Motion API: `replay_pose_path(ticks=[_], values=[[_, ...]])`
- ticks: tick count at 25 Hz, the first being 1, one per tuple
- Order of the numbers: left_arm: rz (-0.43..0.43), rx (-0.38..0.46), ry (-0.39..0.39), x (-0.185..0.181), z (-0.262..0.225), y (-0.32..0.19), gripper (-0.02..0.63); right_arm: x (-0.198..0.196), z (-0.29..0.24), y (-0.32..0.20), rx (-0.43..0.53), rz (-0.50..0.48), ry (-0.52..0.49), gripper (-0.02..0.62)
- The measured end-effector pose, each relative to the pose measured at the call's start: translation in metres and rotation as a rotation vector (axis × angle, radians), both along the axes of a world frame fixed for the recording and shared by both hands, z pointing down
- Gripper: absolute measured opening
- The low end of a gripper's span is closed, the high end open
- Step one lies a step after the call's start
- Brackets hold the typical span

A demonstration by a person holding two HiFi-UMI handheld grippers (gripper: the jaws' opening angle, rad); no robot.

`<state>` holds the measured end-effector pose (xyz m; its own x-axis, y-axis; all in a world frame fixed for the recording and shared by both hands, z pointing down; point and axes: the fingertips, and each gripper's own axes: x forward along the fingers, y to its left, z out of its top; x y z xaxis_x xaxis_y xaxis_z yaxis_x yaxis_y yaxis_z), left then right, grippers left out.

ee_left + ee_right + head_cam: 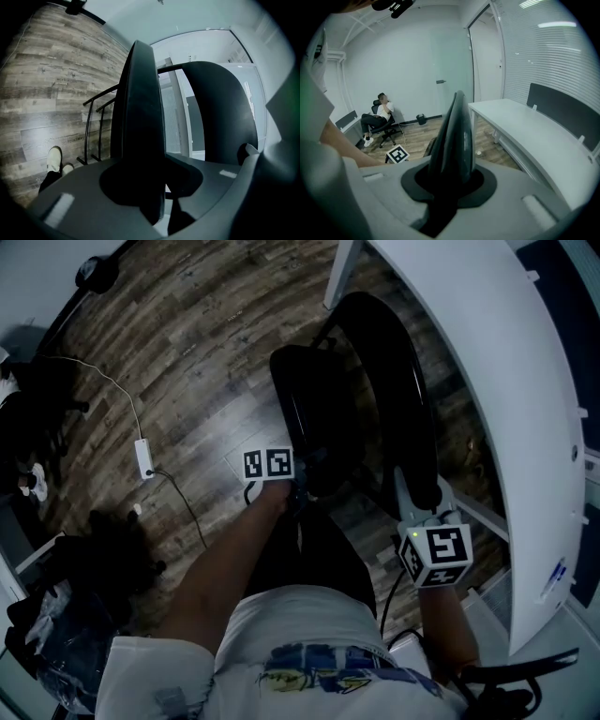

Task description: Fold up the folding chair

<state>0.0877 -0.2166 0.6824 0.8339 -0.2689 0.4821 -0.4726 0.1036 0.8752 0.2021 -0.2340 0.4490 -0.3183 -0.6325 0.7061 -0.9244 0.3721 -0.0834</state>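
Gripping the seat (140,108), the left gripper (157,197) may slip off the smooth edge between its jaws; the right gripper (450,187) clamps the backrest (457,136).

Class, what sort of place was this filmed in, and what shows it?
Probably an office: a long white desk with a dark divider panel, a person seated in a swivel chair by the far wall, and slatted blinds beside the desk.

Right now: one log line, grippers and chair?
left gripper: shut on seat | right gripper: shut on backrest | seat raised, gap to backrest | white desk alongside
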Motion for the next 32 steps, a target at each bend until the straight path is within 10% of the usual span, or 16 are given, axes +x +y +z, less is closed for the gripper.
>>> replay_pose_path(ticks=[32], values=[[-0.038,-0.084,-0.291,0.046,-0.055,-0.057,0.135,-0.056,-0.043,-0.042,0.029,-0.096,0.024,0.051]])
